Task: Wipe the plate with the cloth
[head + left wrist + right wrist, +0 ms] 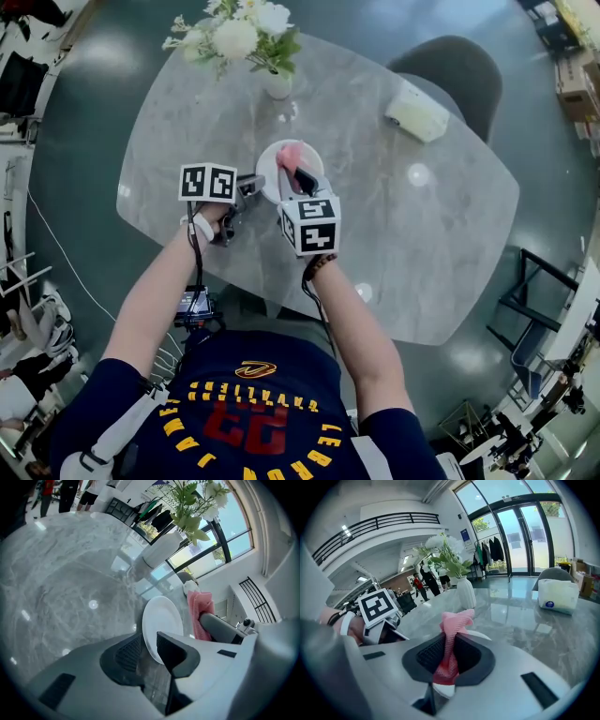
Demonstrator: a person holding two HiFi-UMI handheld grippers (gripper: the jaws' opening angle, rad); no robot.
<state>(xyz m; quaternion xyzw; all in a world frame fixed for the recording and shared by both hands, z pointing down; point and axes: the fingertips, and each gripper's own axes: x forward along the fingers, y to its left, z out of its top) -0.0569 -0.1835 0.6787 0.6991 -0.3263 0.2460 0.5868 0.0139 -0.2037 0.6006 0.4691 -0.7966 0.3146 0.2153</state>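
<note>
Left tool is clamped on the near rim of the plate, mid-tabletop, short of the vase. I can't tell whether the plate rests down or is lifted. Right tool is pinched shut on the pink cloth, free end bunched forward. Overhead, the cloth lies over the plate's face, straight ahead of the right tool. My read: the right does the stroke, the left only steadies.

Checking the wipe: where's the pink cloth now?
At the head view's centre, the pink cloth is pinched by the right gripper, beside the white plate held by the left gripper.
</note>
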